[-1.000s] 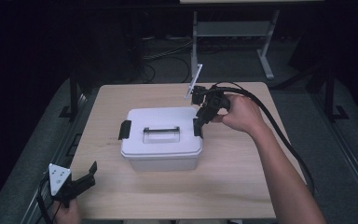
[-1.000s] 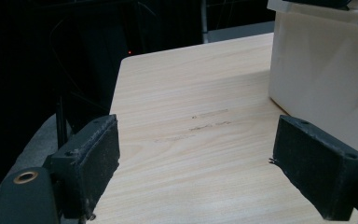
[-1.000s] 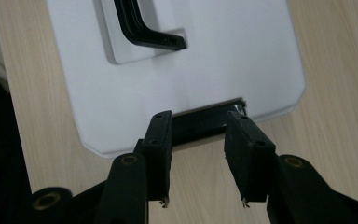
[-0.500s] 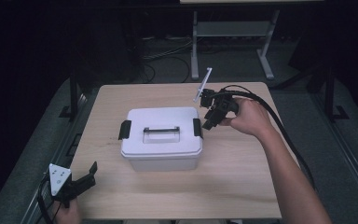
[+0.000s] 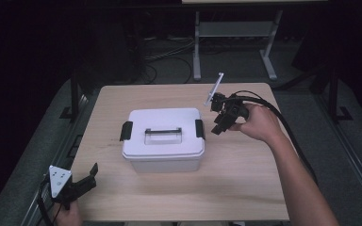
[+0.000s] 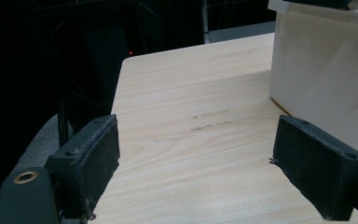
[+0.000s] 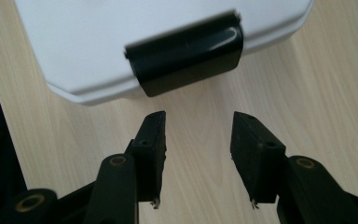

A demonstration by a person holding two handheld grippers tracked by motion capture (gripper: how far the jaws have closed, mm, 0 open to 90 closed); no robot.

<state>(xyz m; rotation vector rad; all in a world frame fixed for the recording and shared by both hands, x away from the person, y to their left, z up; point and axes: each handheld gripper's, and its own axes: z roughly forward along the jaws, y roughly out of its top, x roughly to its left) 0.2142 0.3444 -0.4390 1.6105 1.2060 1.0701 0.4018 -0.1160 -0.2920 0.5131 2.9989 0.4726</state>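
Lidded white box (image 5: 163, 136), both black latches (image 5: 199, 128) down, contents hidden.

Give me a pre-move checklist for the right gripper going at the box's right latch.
1. Right gripper open, fingers spread wider than nothing held: ok.
2. Right latch in line ahead of the fingers in the right gripper view: ok, slightly left of centre.
3. Gap between fingers and latch free of obstacles: ok, bare table only.
4. Latch state, clipped down or released: cannot tell.
5. Left gripper out of the way at the near left table edge, open and empty: ok.
6. Box steadied against a push: not ok, nothing holds it.
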